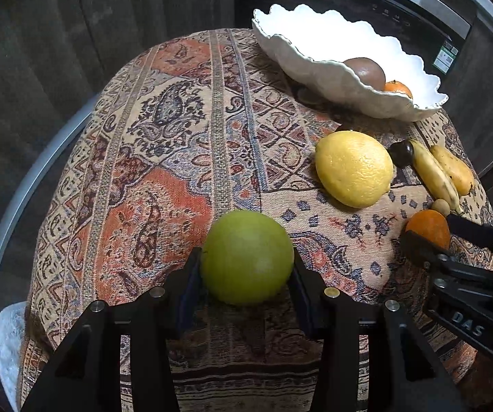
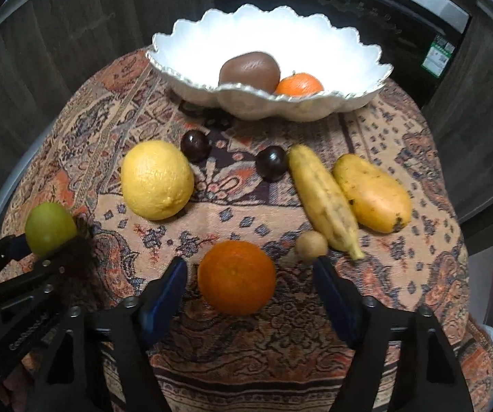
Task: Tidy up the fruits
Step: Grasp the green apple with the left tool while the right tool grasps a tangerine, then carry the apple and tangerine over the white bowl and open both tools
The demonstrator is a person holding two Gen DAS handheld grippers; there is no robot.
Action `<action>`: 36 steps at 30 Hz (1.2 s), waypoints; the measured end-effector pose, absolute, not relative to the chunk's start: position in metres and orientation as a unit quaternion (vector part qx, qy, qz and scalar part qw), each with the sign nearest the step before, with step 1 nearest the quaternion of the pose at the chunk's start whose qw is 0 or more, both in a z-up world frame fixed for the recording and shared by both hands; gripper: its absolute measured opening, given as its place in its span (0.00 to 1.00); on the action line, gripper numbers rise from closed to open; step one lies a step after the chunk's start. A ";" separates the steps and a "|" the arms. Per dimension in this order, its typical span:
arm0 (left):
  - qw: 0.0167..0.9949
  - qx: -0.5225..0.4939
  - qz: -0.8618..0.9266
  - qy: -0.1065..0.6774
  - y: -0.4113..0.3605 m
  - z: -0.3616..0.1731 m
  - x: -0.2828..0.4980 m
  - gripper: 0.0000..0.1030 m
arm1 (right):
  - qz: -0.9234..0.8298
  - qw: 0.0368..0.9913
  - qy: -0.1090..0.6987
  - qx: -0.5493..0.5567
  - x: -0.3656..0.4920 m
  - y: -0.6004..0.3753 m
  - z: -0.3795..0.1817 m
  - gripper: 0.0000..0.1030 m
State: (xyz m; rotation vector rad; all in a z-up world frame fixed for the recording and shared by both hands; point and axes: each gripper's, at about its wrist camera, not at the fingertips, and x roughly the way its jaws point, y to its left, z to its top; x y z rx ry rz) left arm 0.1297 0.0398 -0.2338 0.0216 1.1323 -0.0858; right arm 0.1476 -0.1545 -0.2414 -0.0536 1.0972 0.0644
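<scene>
A green apple (image 1: 246, 257) rests on the patterned cloth (image 1: 164, 144), and my left gripper (image 1: 246, 257) is shut on it, a pad pressed on each side. In the right wrist view the same apple (image 2: 50, 228) and left gripper (image 2: 45, 243) show at the left edge. An orange (image 2: 236, 276) lies between the fingers of my right gripper (image 2: 249, 262). That gripper is open, with a gap at each pad. A white scalloped bowl (image 2: 184, 72) at the table's far side holds a brown fruit (image 2: 250, 70) and a small orange (image 2: 299, 84).
On the cloth lie a large yellow citrus (image 2: 157, 178), two dark plums (image 2: 195, 146) (image 2: 271, 163), a banana (image 2: 322, 199), a yellow mango (image 2: 371, 194) and a small tan fruit (image 2: 311, 245) by the right finger. A dark appliance (image 2: 349, 10) stands behind the bowl.
</scene>
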 end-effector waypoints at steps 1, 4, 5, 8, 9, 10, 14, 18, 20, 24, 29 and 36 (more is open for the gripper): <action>0.843 0.010 -0.041 0.536 0.039 -0.234 0.130 0.45 | 0.031 0.851 0.524 -0.025 0.148 -0.154 -0.244 0.62; 0.843 0.012 -0.042 0.536 0.039 -0.233 0.130 0.45 | 0.038 0.845 0.533 -0.020 0.152 -0.155 -0.251 0.49; 0.843 0.012 -0.042 0.536 0.038 -0.233 0.129 0.45 | 0.042 0.844 0.534 -0.018 0.152 -0.154 -0.252 0.48; 0.844 0.012 -0.040 0.534 0.037 -0.232 0.129 0.45 | 0.044 0.846 0.531 -0.021 0.152 -0.153 -0.251 0.45; 0.845 0.013 -0.039 0.533 0.037 -0.231 0.128 0.45 | 0.044 0.847 0.530 -0.021 0.152 -0.154 -0.251 0.45; 0.846 0.014 -0.039 0.531 0.036 -0.230 0.128 0.45 | 0.044 0.846 0.530 -0.021 0.152 -0.154 -0.250 0.45; 0.847 0.016 -0.042 0.529 0.033 -0.225 0.127 0.45 | 0.044 0.849 0.526 -0.018 0.149 -0.156 -0.245 0.45; 0.848 0.017 -0.046 0.528 0.027 -0.220 0.129 0.45 | 0.044 0.854 0.518 -0.012 0.144 -0.162 -0.234 0.45; 0.849 0.020 -0.048 0.526 0.023 -0.217 0.130 0.45 | 0.044 0.857 0.514 -0.011 0.144 -0.163 -0.230 0.45; 0.852 0.022 -0.055 0.521 0.016 -0.208 0.133 0.45 | 0.043 0.862 0.505 -0.009 0.143 -0.170 -0.219 0.45; 0.855 0.024 -0.065 0.513 0.005 -0.194 0.139 0.45 | 0.038 0.870 0.492 -0.004 0.146 -0.178 -0.205 0.45; 0.865 0.026 -0.076 0.495 -0.009 -0.172 0.153 0.45 | 0.028 0.882 0.470 0.000 0.151 -0.193 -0.183 0.44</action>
